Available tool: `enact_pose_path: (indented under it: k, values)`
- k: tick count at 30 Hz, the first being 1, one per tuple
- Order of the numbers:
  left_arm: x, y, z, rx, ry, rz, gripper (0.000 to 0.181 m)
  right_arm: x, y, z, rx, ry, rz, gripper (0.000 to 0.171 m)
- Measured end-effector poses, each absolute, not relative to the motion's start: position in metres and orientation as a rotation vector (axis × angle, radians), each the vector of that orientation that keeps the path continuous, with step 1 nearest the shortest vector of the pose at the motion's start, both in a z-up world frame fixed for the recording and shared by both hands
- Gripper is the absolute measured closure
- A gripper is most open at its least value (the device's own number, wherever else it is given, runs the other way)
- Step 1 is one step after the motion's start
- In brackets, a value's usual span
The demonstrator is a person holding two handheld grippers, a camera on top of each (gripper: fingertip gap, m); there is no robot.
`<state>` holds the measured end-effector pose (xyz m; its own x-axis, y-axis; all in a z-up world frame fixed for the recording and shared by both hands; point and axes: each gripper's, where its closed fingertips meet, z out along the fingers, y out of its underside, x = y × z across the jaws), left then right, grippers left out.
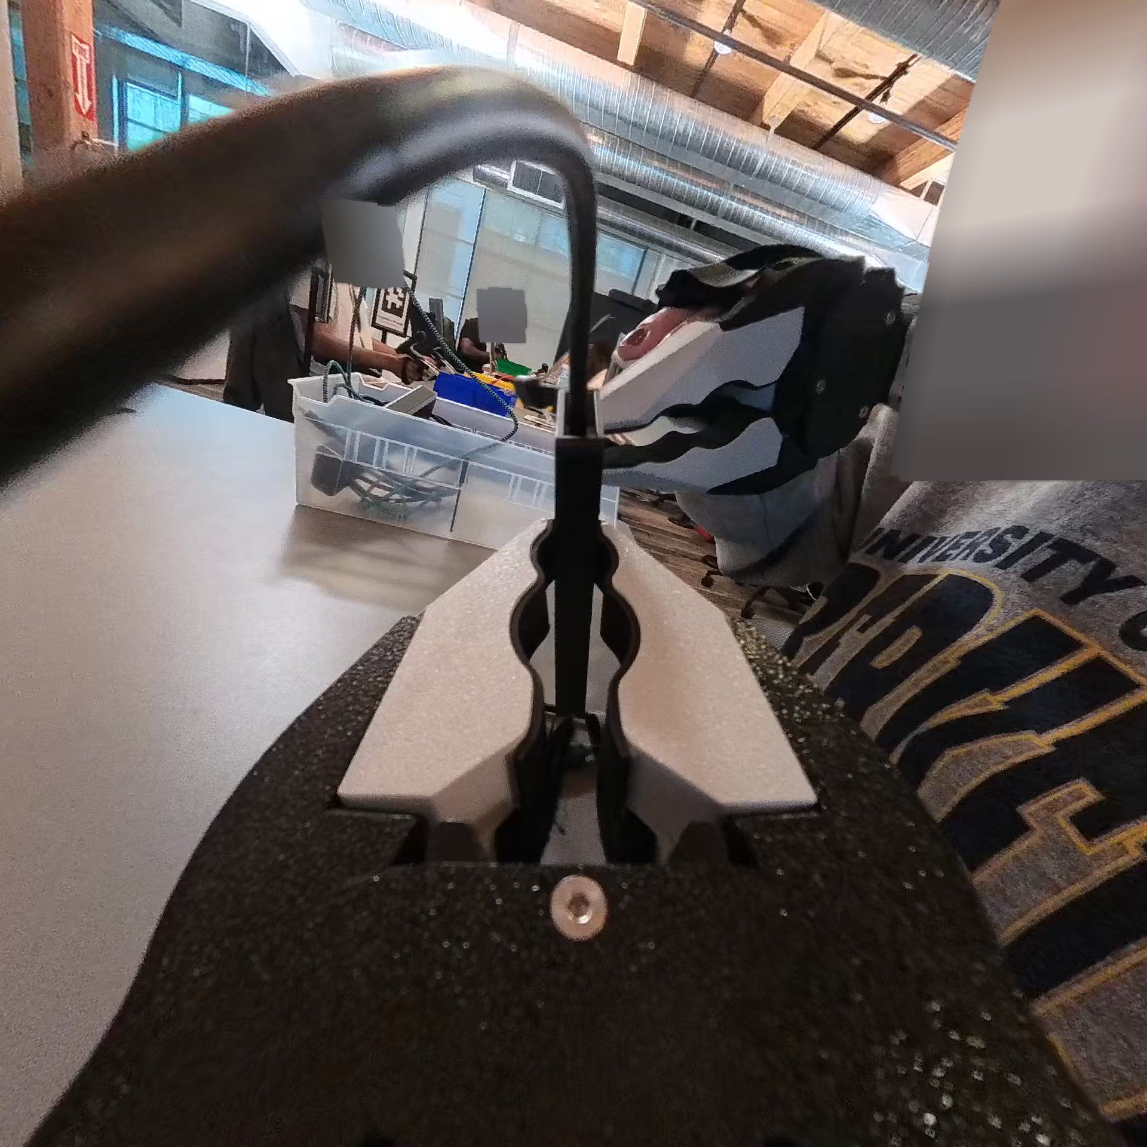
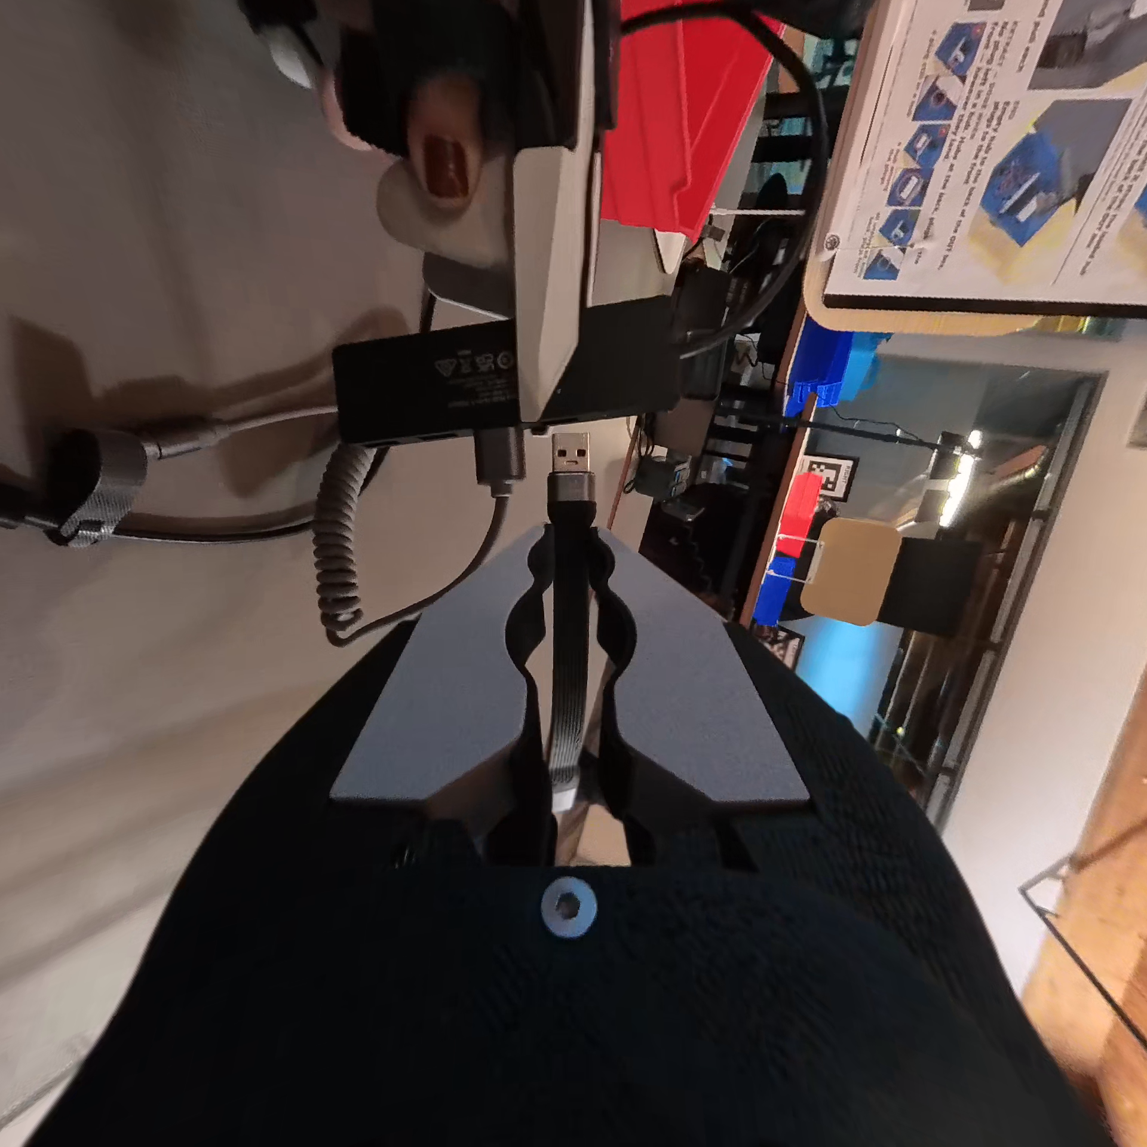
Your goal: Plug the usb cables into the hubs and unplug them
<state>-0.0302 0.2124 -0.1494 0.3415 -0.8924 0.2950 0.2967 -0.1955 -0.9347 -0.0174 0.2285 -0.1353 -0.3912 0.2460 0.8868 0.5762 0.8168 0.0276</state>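
Hub (image 2: 428, 385), black, clamped edge-on in the left gripper (image 1: 574, 546), sits just beyond the bare USB plug (image 2: 570, 452) of the flat black cable (image 2: 568, 652) clamped in the right gripper (image 2: 570, 540), beside an already-seated grey plug (image 2: 499, 456).

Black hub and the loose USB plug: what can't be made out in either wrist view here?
- Right wrist view: the left gripper's finger covers the middle of the black hub; the port facing the USB plug is hidden.
- Left wrist view: the hub is edge-on, no ports visible.
- Left wrist view: the black cable blurs leftward; its end is unreadable.
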Motion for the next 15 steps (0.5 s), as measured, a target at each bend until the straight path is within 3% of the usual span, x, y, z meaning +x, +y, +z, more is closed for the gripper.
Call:
enact_pose_path:
  k: [15]
  values:
    - [-0.0277, 0.2103, -0.1513, -1.365, 0.615, -1.223, 0.174, -0.0204, 0.2230, -0.1391, -0.548, -2.021, -0.418, 0.163]
